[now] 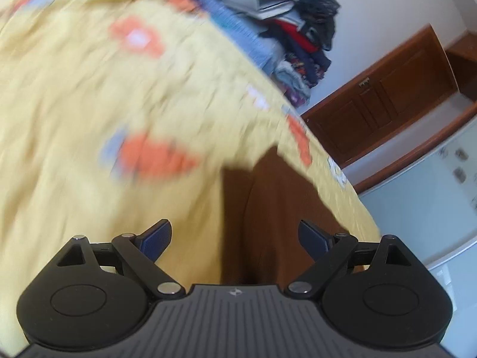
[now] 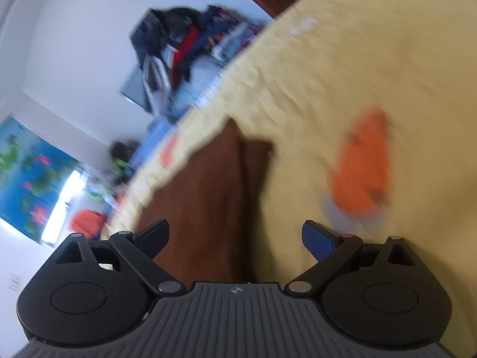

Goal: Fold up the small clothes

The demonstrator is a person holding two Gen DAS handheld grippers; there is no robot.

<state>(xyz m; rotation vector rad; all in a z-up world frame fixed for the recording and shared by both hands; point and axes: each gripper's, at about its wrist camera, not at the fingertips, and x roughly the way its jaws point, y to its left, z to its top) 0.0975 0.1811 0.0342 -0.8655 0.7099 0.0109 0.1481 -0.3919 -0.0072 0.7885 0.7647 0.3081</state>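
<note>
Left wrist view: a brown garment point(image 1: 277, 208) lies on the yellow bedspread point(image 1: 89, 104) near the bed's edge, just ahead of the left gripper point(image 1: 235, 238), whose fingers are spread wide and hold nothing. The clothes pile point(image 1: 298, 38) sits farther back against the wall. In the right wrist view, the right gripper point(image 2: 235, 238) is likewise spread and empty above the garment point(image 2: 208, 194), tilted, the frame blurred.
</note>
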